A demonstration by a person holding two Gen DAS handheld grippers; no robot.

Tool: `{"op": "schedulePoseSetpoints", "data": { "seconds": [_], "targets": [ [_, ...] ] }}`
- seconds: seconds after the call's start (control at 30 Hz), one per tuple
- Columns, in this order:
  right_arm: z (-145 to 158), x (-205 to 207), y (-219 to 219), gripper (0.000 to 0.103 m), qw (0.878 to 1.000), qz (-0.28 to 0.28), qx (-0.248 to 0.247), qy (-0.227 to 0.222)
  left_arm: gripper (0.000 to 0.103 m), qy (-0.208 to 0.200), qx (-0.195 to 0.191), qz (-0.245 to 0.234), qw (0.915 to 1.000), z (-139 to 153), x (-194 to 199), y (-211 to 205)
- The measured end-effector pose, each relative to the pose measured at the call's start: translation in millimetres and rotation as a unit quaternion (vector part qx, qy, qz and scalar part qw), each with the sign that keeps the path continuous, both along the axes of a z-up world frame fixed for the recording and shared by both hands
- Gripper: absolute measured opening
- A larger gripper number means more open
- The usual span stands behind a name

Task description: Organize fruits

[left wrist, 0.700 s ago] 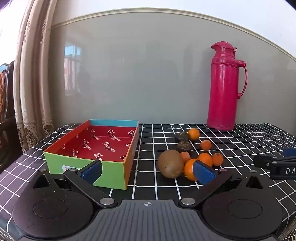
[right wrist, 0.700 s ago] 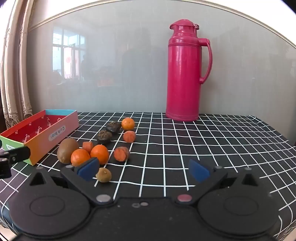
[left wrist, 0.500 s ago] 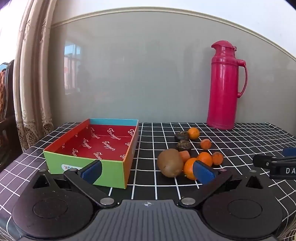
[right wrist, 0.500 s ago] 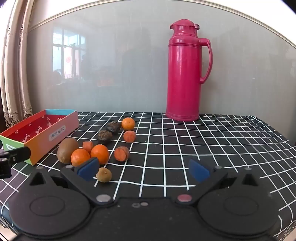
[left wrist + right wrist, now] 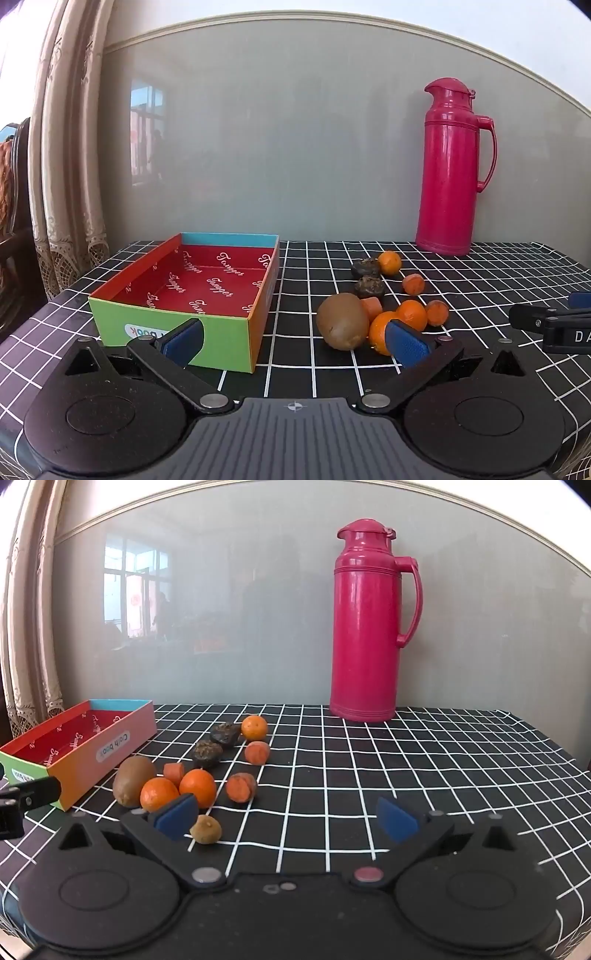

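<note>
Orange tangerines, a kiwi lie loose beside the empty box — both grippers, left gripper and right gripper, gape wide, holding nothing; sorting seems unstarted — next, close on one fruit.

Brown kiwi beside two oranges, carrot chunks, two dark wrinkled fruits (kind unclear), loosely clustered on checked cloth, near open empty red-lined box

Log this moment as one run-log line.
stage: before first pick | left gripper: open, empty | right gripper: open, empty | box: empty | fruits: all on tablecloth
</note>
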State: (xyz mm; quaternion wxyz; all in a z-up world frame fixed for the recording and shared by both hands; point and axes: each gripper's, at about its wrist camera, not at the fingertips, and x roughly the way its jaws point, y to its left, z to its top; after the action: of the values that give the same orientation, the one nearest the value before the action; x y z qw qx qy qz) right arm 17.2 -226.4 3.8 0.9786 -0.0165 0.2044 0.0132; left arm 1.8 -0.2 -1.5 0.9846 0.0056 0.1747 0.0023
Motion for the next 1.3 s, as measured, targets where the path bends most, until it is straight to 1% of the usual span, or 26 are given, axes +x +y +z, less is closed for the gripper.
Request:
{"op": "schedulePoseSetpoints", "data": {
  "seconds": [1.3],
  "targets": [
    [-0.6,0.1,0.2,0.103,1.0,0.001,-0.003,0.002,0.103,-0.005,-0.004,-0.006,1.0,1.1,-2.0,0.4]
  ]
}}
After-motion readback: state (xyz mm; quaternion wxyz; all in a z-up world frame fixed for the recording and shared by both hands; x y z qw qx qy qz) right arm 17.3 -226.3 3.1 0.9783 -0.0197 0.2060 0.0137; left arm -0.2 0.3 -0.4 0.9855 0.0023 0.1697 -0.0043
